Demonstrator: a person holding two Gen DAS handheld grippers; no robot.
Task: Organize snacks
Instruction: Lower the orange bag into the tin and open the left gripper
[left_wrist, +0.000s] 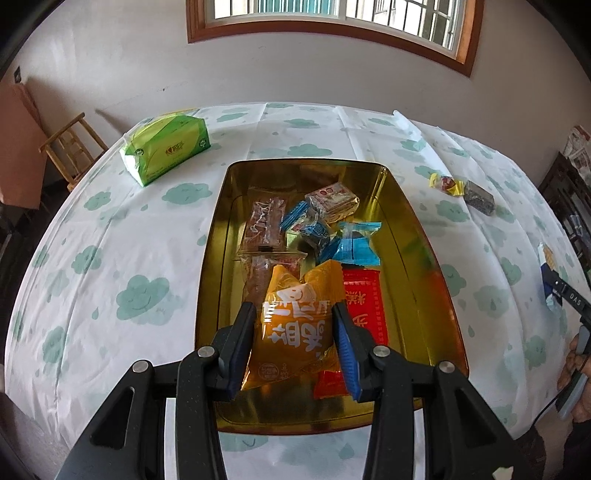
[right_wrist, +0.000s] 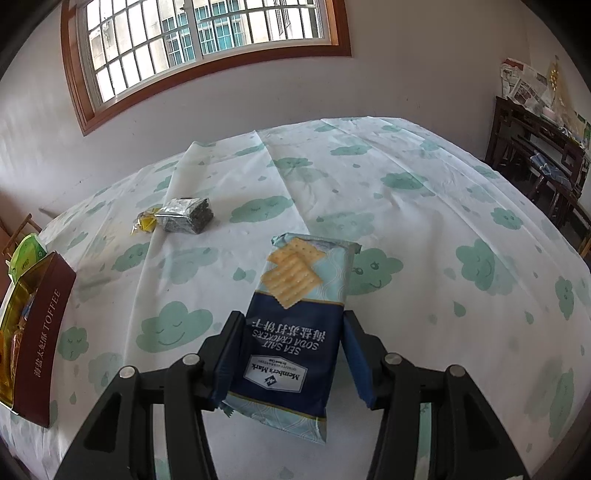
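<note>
A gold tin box (left_wrist: 424, 258) sits on the table and holds several wrapped snacks. My left gripper (left_wrist: 295, 317) is over its near end, shut on an orange snack packet (left_wrist: 295, 325). A red packet (left_wrist: 365, 310) lies in the tin beside it. My right gripper (right_wrist: 291, 332) straddles a blue soda cracker pack (right_wrist: 295, 332) lying on the cloth; the left pad touches it, and a small gap shows at the right pad. A silver-dark packet (right_wrist: 186, 215) and a yellow candy (right_wrist: 145, 222) lie farther back. The tin's maroon side (right_wrist: 40, 339) is at the left.
A green tissue pack (left_wrist: 166, 149) lies at the table's far left. The cloud-print tablecloth (right_wrist: 406, 221) covers the table. A wooden chair (left_wrist: 70, 147) stands beyond the left edge, dark furniture (right_wrist: 535, 147) at the right. The right gripper (left_wrist: 565, 295) shows at the left wrist view's right edge.
</note>
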